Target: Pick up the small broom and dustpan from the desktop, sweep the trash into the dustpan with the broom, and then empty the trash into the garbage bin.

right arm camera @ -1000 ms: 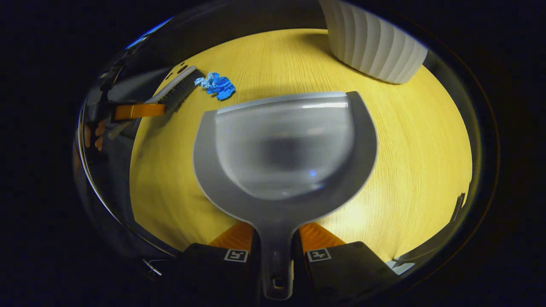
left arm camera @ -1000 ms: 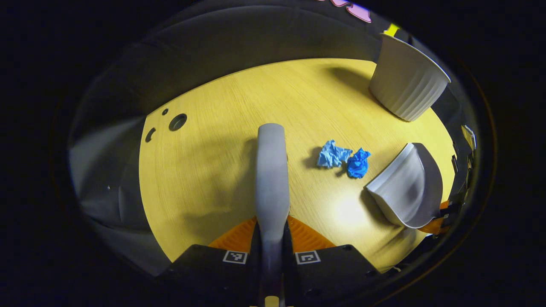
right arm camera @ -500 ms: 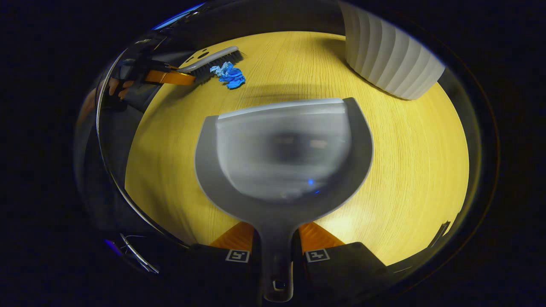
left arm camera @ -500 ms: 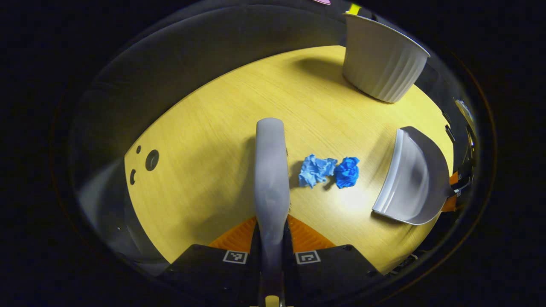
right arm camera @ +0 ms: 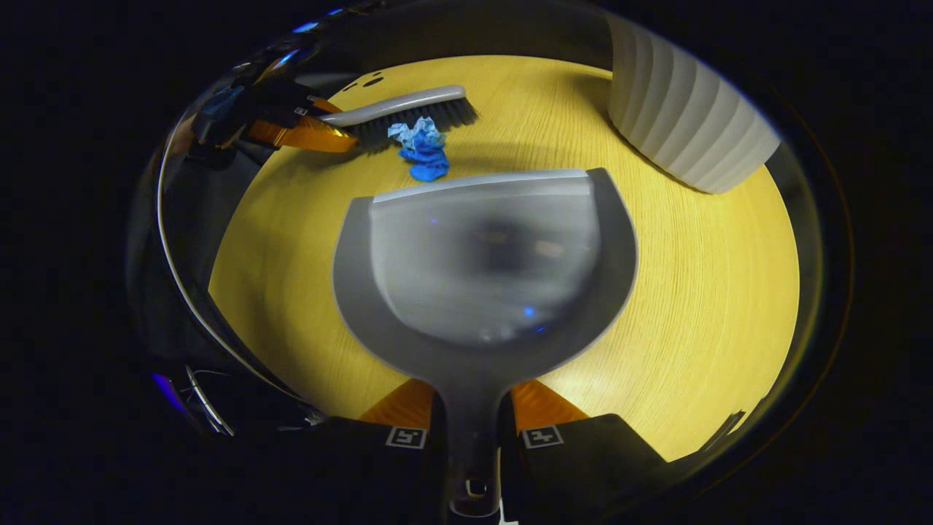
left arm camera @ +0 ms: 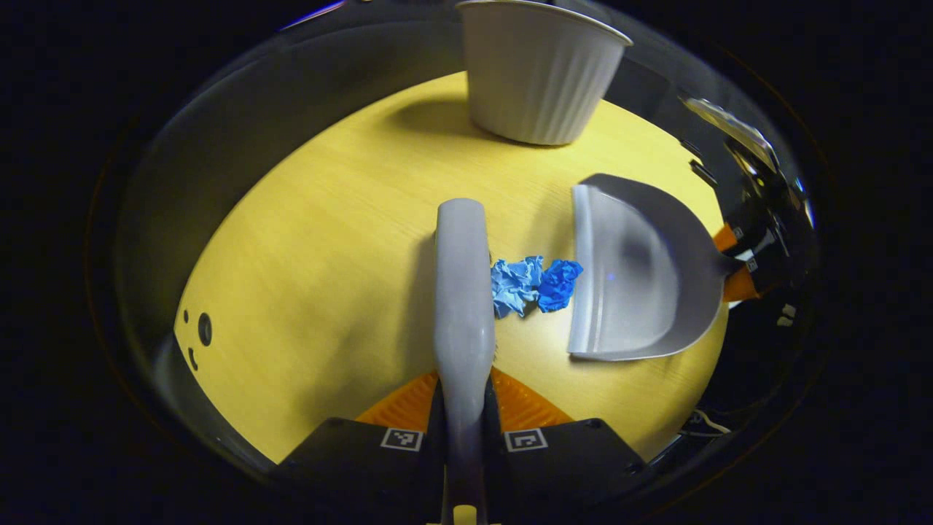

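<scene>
Both sets of jaws are clamped tight: my left gripper (left arm camera: 464,408) pinches the handle of the broom (left arm camera: 462,292), and my right gripper (right arm camera: 472,430) grips the handle of the dustpan (right arm camera: 485,262), each handle running straight out between its fingers. The trash (left arm camera: 536,284), two crumpled blue paper wads touching each other, lies on the desktop (left arm camera: 328,255) between the two tools; in the left gripper view the broom's head sits right against one side of the wads, and the dustpan's open lip faces them from just beside the other. I hold the pan low with its lip toward the broom so the paper has nowhere to go but in; whether the lip touches the wood I cannot tell. From the right gripper view the bristles point down at the desk behind the wads, which I judge is right for a short push toward the pan. The garbage bin (left arm camera: 536,73), a ribbed white tub, stands upright farther back on the desk, near enough for tipping afterward. Nothing is in the pan yet.
</scene>
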Available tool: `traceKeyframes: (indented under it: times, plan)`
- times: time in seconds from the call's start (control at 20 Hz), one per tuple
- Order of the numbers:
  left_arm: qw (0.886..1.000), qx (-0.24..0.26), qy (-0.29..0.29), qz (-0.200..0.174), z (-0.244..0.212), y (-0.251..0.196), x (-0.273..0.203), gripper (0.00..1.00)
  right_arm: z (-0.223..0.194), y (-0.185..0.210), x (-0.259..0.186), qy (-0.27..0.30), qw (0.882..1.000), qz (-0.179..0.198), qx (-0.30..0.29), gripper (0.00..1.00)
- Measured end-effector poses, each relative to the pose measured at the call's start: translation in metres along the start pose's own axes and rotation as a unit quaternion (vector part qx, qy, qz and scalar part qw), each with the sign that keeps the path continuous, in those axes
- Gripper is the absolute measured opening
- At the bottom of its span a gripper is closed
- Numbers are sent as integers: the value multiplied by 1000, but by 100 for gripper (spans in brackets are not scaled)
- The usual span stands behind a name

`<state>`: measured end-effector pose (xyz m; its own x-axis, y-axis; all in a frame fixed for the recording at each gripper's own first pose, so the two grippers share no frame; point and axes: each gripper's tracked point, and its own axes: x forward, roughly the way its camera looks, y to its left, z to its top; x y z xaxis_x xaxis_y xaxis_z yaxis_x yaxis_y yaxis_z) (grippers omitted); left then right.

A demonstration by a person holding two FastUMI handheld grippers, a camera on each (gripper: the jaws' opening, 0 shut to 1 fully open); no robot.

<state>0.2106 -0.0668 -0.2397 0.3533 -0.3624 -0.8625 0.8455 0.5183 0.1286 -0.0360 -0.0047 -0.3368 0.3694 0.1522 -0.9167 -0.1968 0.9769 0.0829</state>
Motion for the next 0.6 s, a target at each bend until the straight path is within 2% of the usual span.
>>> traceKeyframes:
  times: [0.05, 0.1, 0.25, 0.3, 0.4, 0.5, 0.6]
  plan:
    - [1000, -1, -1, -12, 2, -14, -1, 29, 0, -1, 1, 0, 1000, 1, 0, 33]
    - [1000, -3, 0, -24, 4, -28, -1, 27, 1, -2, 2, -2, 1000, 1, 0, 33]
    - [998, -6, -2, -60, 7, -68, -8, 29, 5, -5, 0, -21, 1000, -5, -3, 33]
    - [997, -6, -2, -73, 8, -83, -12, 26, 5, -5, 0, -26, 1000, -7, -2, 33]
    - [996, -2, -4, -93, 7, -102, -17, 29, 6, -4, -4, -30, 1000, -6, 6, 33]
    - [996, -4, -6, -88, 6, -108, -25, 27, 5, -6, -7, -33, 999, -7, 12, 32]
    - [996, -34, -13, -78, 7, -109, -32, 27, 7, -6, -6, -37, 999, -6, 22, 33]
